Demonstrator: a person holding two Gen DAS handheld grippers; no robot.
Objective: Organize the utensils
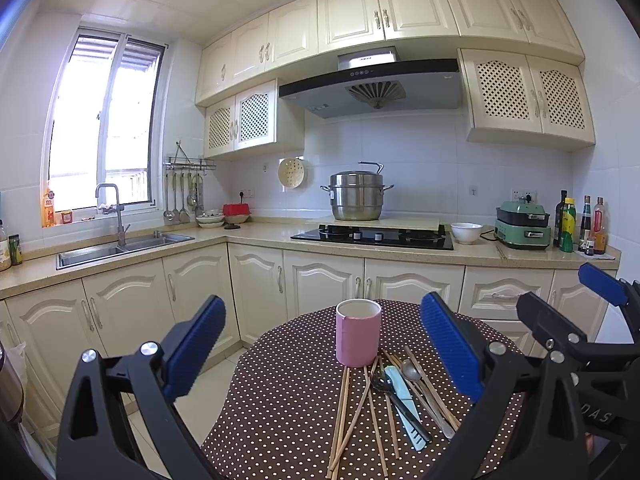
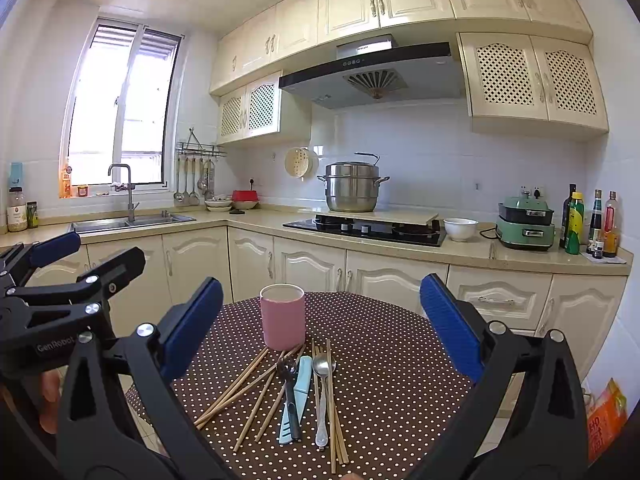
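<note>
Pink and upright, the cup (image 1: 358, 332) stands on our dotted tabletop (image 2: 400, 360), utensils (image 2: 304, 392) strewn just before it. Nothing is sorted yet. Our left hand-held gripper (image 1: 322, 354) and right hand-held gripper (image 2: 320, 332) hover spread, empty; next we must pinch one piece.

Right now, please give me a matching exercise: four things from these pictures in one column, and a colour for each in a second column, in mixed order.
Things:
1. cup
2. knife
3. pot
4. cooker

Colours:
A. silver
B. green
C. pink
D. light blue

Pairs: 1-C, 2-D, 3-A, 4-B
</note>
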